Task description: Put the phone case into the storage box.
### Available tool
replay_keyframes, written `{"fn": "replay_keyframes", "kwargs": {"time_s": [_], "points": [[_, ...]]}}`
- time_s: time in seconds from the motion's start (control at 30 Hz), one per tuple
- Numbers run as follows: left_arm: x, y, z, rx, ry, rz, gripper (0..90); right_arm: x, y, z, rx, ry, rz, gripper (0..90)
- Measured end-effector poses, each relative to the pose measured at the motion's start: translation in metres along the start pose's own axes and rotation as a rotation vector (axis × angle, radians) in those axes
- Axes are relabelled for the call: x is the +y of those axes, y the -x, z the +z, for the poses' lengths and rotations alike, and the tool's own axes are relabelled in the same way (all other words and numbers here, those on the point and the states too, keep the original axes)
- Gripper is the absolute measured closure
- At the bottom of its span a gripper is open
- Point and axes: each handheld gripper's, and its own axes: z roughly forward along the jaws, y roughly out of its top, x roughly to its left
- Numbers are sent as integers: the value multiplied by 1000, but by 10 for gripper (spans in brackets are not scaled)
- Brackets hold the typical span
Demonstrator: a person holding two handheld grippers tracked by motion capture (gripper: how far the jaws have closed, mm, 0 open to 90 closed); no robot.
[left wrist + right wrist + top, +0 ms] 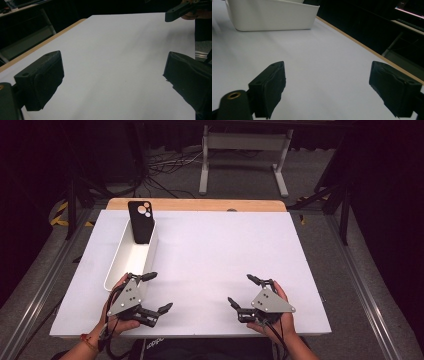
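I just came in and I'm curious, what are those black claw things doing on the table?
A person holds one set of tongs in each hand. The left tongs and right tongs both sit open near the front of the white table, gripping nothing. A black phone case stands leaning in the far end of a long white bin, beside the left hand.

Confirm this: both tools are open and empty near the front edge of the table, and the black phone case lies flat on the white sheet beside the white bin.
One thing is wrong. The black phone case does not lie flat on the sheet; the high view shows it standing in the far end of the white bin, leaning on the end wall. The rest holds: left tool and right tool are open and empty near the front edge.
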Motion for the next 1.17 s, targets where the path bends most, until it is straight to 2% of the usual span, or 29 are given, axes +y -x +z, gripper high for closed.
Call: {"fn": "replay_keyframes", "kwargs": {"time_s": [0.2, 0.37, 0.5, 0.67, 1.17], "points": [[0, 1, 2, -2, 1, 4, 34, 0, 2, 0, -3, -2, 2, 143], [0, -1, 4, -3, 5, -10, 32, -2, 5, 2, -5, -10, 7, 143], [0, 2, 4, -2, 3, 11, 29, -4, 7, 3, -7, -19, 25, 143], [1, 3, 2, 12, -5, 19, 29, -3, 4, 2, -2, -35, -6, 144], [3, -1, 1, 26, -6, 25, 31, -4, 7, 0, -3, -21, -2, 144]]}}
